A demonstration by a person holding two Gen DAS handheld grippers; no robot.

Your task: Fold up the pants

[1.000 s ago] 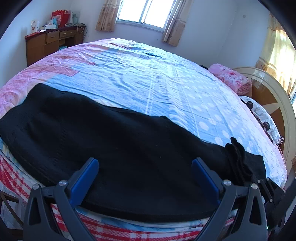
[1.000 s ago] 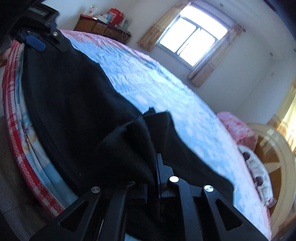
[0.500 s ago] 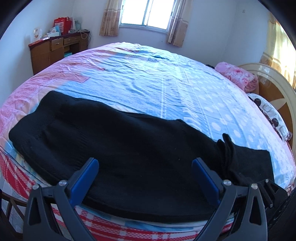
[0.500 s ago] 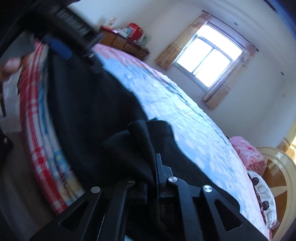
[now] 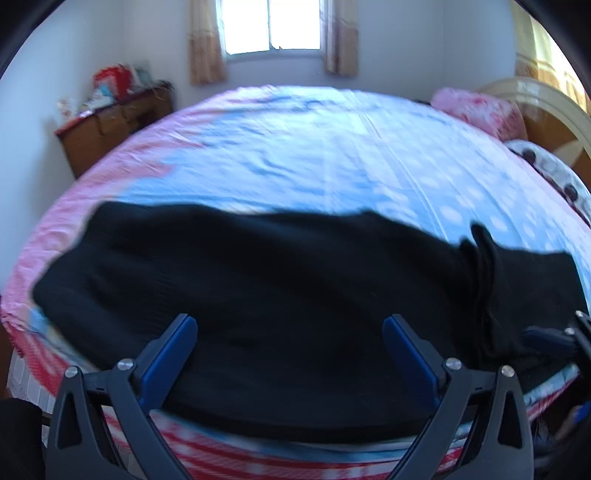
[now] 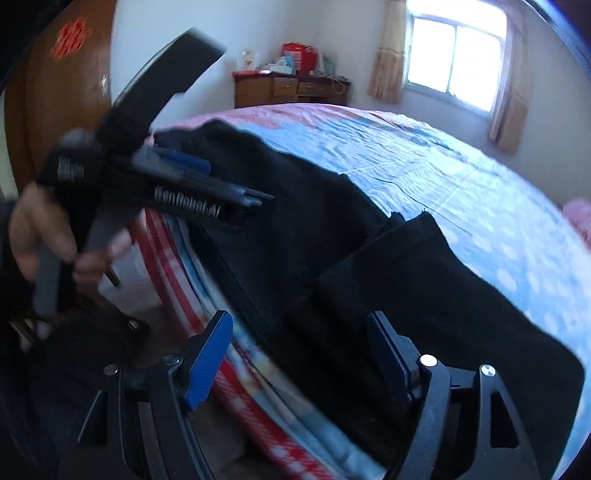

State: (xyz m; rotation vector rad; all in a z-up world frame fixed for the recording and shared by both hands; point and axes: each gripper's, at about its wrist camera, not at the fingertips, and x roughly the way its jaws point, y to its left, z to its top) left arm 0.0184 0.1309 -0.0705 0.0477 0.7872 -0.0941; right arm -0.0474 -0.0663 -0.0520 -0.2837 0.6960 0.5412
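Black pants (image 5: 277, 288) lie flat along the near edge of the bed (image 5: 332, 155), stretched crosswise ahead of both grippers; a bunched fold (image 5: 484, 280) stands up to the right of the left jaws. Left gripper (image 5: 290, 343): jaws wide open, empty, hovering over the middle of the pants. Right gripper (image 6: 299, 350): jaws open, gripping nothing, fabric lying between and beyond them at the bed edge. From the right wrist view, the left gripper (image 6: 207, 181) appears up and to the left, held by the person's hand (image 6: 55, 236). Wooden dresser (image 6: 291, 88) and window (image 5: 271, 26) sit far beyond the jaws
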